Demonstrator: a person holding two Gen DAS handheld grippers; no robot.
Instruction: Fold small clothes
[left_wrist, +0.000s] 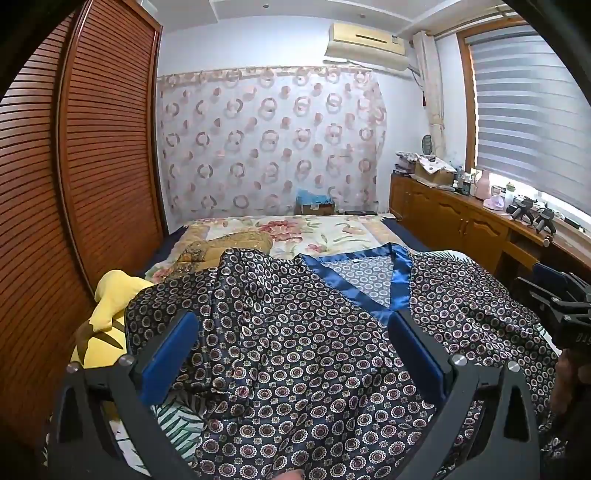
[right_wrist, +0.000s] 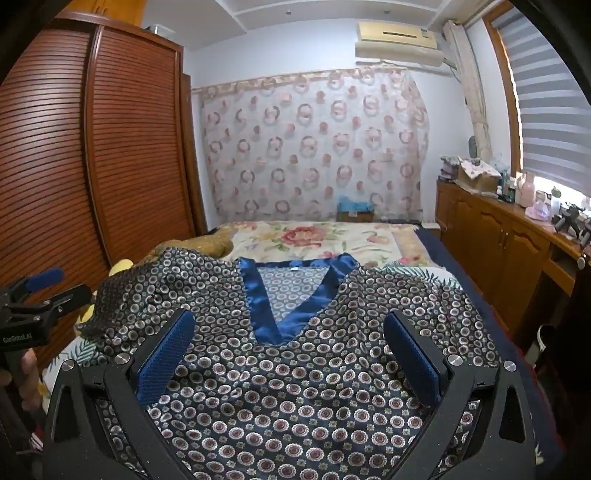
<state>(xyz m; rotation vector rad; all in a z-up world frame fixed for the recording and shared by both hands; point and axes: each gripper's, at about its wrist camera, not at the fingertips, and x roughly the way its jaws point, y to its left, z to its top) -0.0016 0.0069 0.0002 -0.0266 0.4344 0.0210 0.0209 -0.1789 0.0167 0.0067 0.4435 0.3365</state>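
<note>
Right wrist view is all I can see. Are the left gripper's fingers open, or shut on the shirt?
Observer: Open. In the left wrist view the left gripper has its fingers spread wide over the patterned shirt, gripping nothing.
Operator: There's a scrap of yellow past the sleeve on that side. What is it?
Observer: A yellow plush toy. The sleeve's edge lies against it.
Operator: Is that sleeve flat?
Observer: No. The sleeve is rumpled, with a raised fold running along it.
</note>
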